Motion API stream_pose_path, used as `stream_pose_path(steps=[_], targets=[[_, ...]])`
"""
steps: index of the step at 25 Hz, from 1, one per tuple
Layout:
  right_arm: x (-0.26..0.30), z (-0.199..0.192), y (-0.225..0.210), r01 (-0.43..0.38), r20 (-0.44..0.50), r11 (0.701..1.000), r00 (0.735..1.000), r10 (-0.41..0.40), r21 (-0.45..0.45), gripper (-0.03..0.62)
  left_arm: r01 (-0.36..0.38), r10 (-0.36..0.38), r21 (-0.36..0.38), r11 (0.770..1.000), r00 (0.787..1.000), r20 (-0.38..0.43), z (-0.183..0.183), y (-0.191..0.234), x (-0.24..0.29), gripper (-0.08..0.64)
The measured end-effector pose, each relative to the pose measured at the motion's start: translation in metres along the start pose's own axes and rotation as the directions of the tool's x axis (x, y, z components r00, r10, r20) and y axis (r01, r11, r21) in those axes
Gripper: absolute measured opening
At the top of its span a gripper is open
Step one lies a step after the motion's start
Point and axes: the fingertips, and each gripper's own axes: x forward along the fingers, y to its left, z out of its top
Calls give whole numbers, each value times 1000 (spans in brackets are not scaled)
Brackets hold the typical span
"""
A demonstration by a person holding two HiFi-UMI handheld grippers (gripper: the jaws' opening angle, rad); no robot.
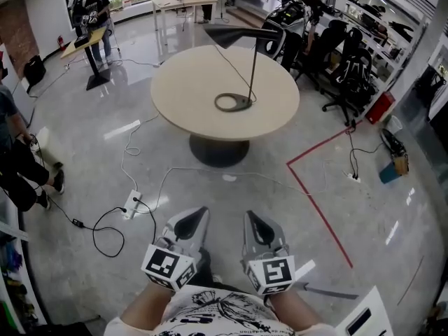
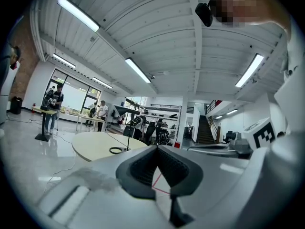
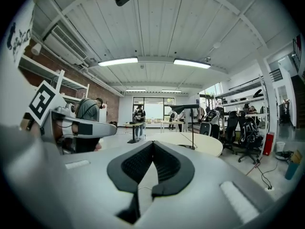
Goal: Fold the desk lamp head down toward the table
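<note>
A black desk lamp stands on the round beige table (image 1: 185,82), far ahead of me. Its thin stem (image 1: 253,68) rises from a ring base (image 1: 233,103), and its cone head (image 1: 234,33) sticks out level to the left. The lamp head (image 2: 127,110) and the table (image 2: 93,144) show small in the left gripper view. In the right gripper view the lamp head (image 3: 187,108) stands over the table (image 3: 206,142). My left gripper (image 1: 203,210) and right gripper (image 1: 250,214) hang side by side near my body, well short of the table. Both are shut on nothing, as are the left gripper (image 2: 156,147) and right gripper (image 3: 152,142) close up.
A white power strip (image 1: 131,204) and loose cables lie on the glossy floor between me and the table's dark pedestal (image 1: 218,150). A red tape line (image 1: 316,205) runs on the right. Black office chairs (image 1: 343,75) crowd the far right. People stand at the left (image 1: 92,12).
</note>
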Motion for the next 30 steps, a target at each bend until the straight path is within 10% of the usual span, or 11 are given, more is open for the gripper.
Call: stream_pose_path(steps=[30], targets=[[301, 57, -102, 91, -41, 996, 995, -89, 28, 9, 130, -131, 23, 991, 989, 72, 93, 241, 218, 6]])
